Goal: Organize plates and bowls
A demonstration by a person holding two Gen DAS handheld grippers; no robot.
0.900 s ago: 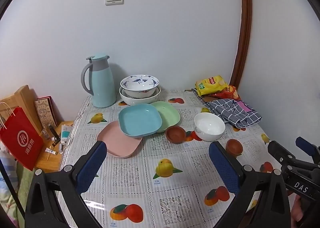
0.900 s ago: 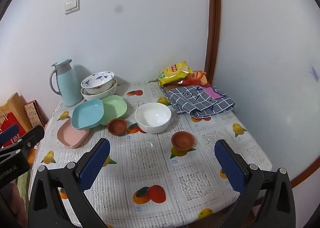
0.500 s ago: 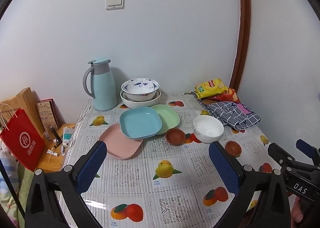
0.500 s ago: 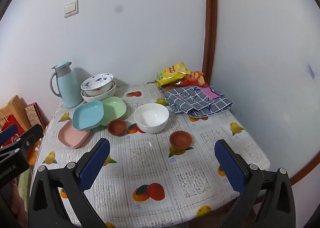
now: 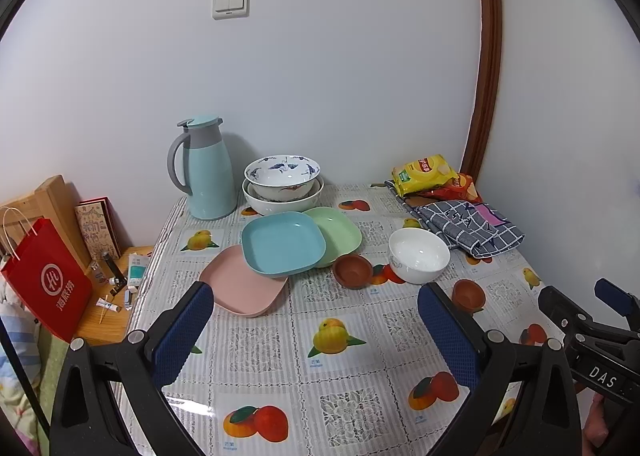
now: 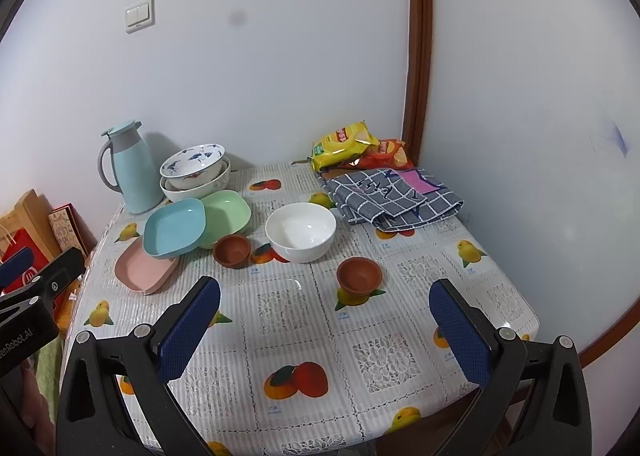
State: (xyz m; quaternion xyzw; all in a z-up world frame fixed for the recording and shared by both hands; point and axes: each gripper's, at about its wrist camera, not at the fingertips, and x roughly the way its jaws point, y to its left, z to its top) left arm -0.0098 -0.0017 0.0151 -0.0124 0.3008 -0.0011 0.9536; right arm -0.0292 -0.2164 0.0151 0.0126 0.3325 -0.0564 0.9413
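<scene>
On the fruit-print table a blue square plate [image 5: 283, 243] overlaps a pink plate [image 5: 240, 288] and a green plate [image 5: 340, 232]. Behind them a blue-patterned bowl [image 5: 282, 175] sits nested in a larger white bowl [image 5: 280, 203]. A plain white bowl [image 5: 418, 255] stands to the right, with two small brown bowls, one [image 5: 353, 271] beside it and one [image 5: 469, 295] nearer. My left gripper [image 5: 316, 336] is open and empty, held above the near table. My right gripper [image 6: 324, 332] is open and empty too, short of the nearer brown bowl [image 6: 359, 275].
A teal thermos jug [image 5: 208, 168] stands at the back left. Snack bags [image 5: 426, 175] and a checked cloth [image 5: 472, 228] lie at the back right by the wall. A red paper bag [image 5: 46, 280] and small items sit on a low stand left of the table.
Both grippers have pulled back and risen a little, so the table and dishes look smaller and lower. Nothing on the table has moved. Both stay open.
</scene>
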